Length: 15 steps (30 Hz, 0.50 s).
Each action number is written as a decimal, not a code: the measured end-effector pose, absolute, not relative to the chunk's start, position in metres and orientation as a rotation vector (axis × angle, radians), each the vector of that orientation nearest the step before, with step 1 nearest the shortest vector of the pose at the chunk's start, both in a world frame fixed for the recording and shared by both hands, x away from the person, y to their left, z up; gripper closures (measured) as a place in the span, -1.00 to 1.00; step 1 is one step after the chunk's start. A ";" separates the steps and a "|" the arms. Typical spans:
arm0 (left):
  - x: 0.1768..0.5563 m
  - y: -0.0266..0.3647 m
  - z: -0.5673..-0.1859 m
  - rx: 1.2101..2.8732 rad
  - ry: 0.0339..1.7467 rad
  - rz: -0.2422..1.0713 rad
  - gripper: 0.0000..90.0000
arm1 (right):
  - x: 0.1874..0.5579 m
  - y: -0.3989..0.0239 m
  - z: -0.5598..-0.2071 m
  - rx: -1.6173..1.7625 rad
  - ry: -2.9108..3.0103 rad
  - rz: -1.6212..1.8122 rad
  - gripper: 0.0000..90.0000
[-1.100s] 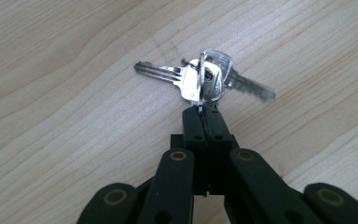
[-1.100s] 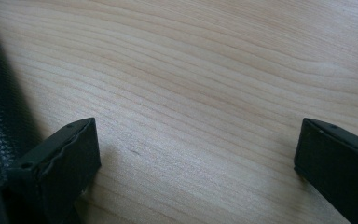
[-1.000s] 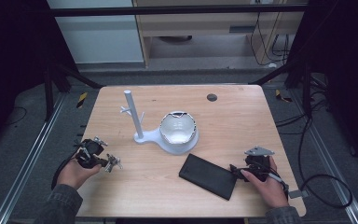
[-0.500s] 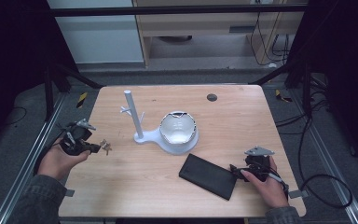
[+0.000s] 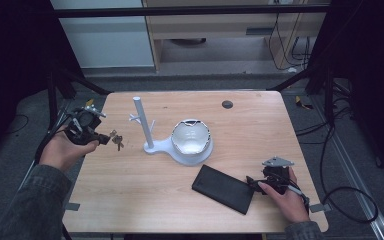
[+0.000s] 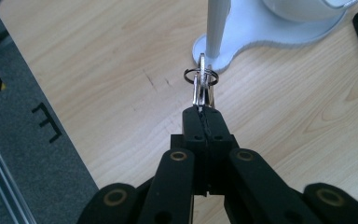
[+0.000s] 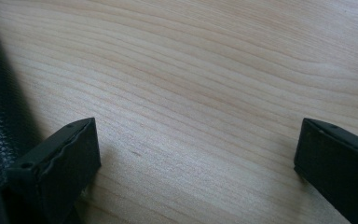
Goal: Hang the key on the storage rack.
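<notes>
Left gripper (image 5: 101,139) clamped tight on a small bunch of keys (image 6: 201,86): silvery blades pinched between the pads, dark split ring standing clear above the tips. Keys held off the wooden table (image 5: 130,200) near its left edge, just beside the white stand (image 5: 145,127) with its upright post. Right gripper (image 7: 196,154) spread wide on bare wood, nothing between the pads, next to the black case (image 5: 224,188)
</notes>
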<state>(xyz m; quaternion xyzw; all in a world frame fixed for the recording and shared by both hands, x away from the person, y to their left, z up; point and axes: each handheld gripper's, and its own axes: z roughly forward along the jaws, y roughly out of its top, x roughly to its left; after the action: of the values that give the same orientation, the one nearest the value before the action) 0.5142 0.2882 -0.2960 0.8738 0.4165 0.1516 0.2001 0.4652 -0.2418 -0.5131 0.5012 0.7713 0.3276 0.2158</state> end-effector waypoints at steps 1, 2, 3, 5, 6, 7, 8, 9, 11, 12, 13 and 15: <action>0.515 0.286 -0.292 2.439 1.156 0.422 1.00 | 0.465 -0.242 -0.513 1.389 2.138 0.908 -0.99; 0.515 0.286 -0.292 2.439 1.156 0.422 1.00 | 0.465 -0.242 -0.513 1.389 2.138 0.908 -0.99; 0.517 0.283 -0.286 2.428 1.150 0.437 1.00 | 0.465 -0.242 -0.513 1.389 2.138 0.908 -0.99; 0.517 0.281 -0.282 2.429 1.143 0.446 1.00 | 0.465 -0.242 -0.513 1.388 2.138 0.908 -0.99; 0.518 0.278 -0.278 2.434 1.133 0.453 1.00 | 0.465 -0.242 -0.513 1.389 2.138 0.908 -0.99; 0.518 0.277 -0.276 2.437 1.131 0.454 1.00 | 0.465 -0.242 -0.513 1.388 2.138 0.908 -0.99; 0.519 0.276 -0.274 2.440 1.127 0.459 1.00 | 0.465 -0.242 -0.513 1.389 2.138 0.909 -0.99; 0.520 0.275 -0.272 2.440 1.126 0.461 1.00 | 0.465 -0.242 -0.513 1.389 2.138 0.908 -0.99; 0.521 0.273 -0.267 2.440 1.117 0.466 1.00 | 0.465 -0.242 -0.513 1.389 2.139 0.909 -0.99; 0.521 0.273 -0.267 2.440 1.117 0.466 1.00 | 0.465 -0.242 -0.513 1.389 2.139 0.909 -0.99; 0.522 0.271 -0.264 2.438 1.115 0.470 1.00 | 0.465 -0.242 -0.513 1.387 2.139 0.909 -0.99; 0.523 0.270 -0.263 2.439 1.115 0.475 1.00 | 0.465 -0.242 -0.513 1.387 2.139 0.910 -0.99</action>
<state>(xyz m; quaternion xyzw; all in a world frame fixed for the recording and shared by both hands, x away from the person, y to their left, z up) 0.5231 0.2697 -0.2628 0.8760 0.4005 0.1707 0.2075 0.4653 -0.2418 -0.5131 0.5004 0.7716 0.3281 0.2156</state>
